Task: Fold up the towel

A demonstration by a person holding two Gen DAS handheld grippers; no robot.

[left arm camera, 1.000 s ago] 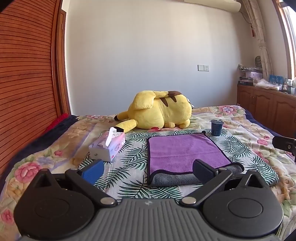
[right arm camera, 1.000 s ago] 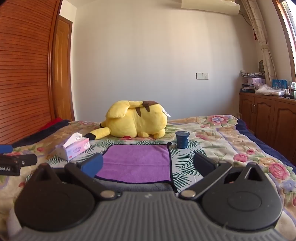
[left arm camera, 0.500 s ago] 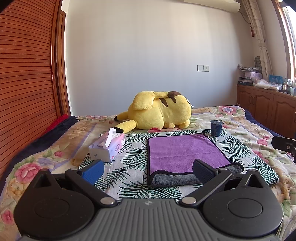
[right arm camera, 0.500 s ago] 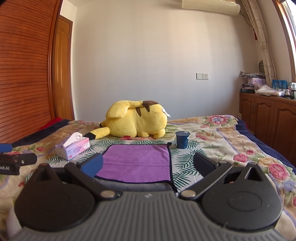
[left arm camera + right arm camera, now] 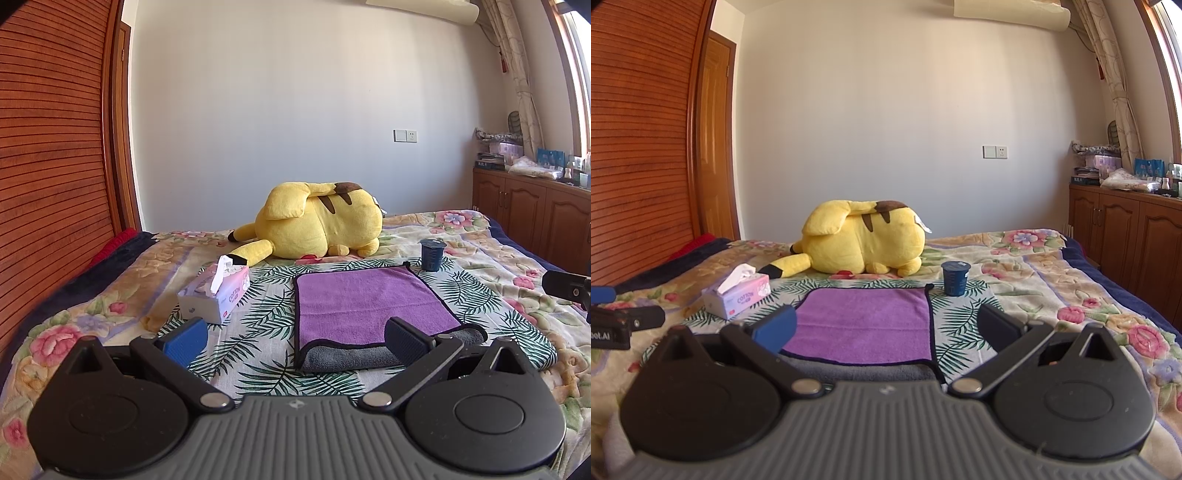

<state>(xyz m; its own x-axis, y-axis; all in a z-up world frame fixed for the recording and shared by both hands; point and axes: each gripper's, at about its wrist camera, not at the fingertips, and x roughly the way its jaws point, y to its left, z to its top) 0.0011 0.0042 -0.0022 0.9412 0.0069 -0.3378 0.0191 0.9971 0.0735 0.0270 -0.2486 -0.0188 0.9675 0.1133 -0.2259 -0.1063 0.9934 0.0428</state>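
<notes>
A purple towel with a grey underside lies flat on a leaf-print cloth on the bed, its near edge turned over to show grey. It also shows in the right wrist view. My left gripper is open and empty, held just before the towel's near left part. My right gripper is open and empty, held before the towel's near edge. Each gripper's tip shows at the edge of the other's view.
A yellow plush toy lies behind the towel. A pink tissue box sits left of it. A dark blue cup stands at the towel's far right corner. Wooden cabinets line the right wall.
Both grippers have lifted or tilted very slightly; the scene has drifted a little lower in view. The towel has not moved.
</notes>
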